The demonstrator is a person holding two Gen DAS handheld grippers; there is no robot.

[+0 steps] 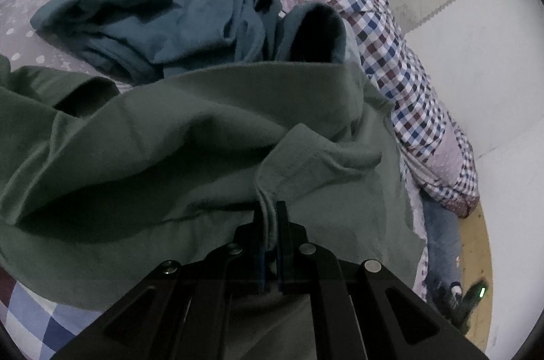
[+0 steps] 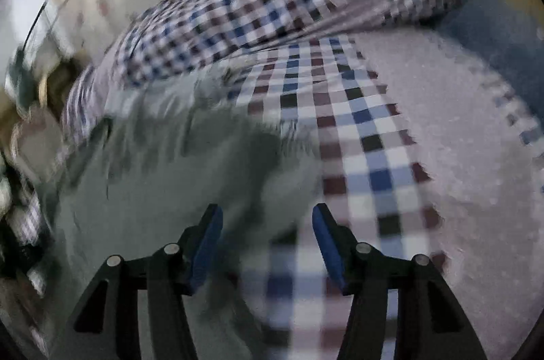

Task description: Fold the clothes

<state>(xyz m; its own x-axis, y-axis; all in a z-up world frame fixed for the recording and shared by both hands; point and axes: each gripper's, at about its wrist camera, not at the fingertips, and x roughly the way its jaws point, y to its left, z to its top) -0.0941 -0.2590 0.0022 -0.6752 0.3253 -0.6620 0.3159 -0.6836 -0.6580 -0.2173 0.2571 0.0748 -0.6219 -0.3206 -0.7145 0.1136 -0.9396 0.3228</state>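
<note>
A grey-green garment [image 1: 176, 135] lies crumpled across the bed in the left wrist view. My left gripper [image 1: 271, 207] is shut on a stitched hem of it, the cloth pinched between the blue pads. Beyond it lies a teal garment [image 1: 159, 20], bunched, with an open sleeve end facing me. In the blurred right wrist view my right gripper [image 2: 267, 212] is open, blue pads [image 2: 324, 237] wide apart, hovering over the edge of the grey-green garment [image 2: 163, 176] where it meets the checked bedding. Nothing sits between its fingers.
The bed carries a checked and pink dotted quilt [image 1: 401, 54], also the quilt [image 2: 357, 129] under my right gripper. A rolled checked blanket [image 2: 238, 20] lies behind. White wall [image 1: 476, 71] and a yellow floor strip [image 1: 476, 251] lie to the right, with a person's jeans leg [image 1: 442, 230].
</note>
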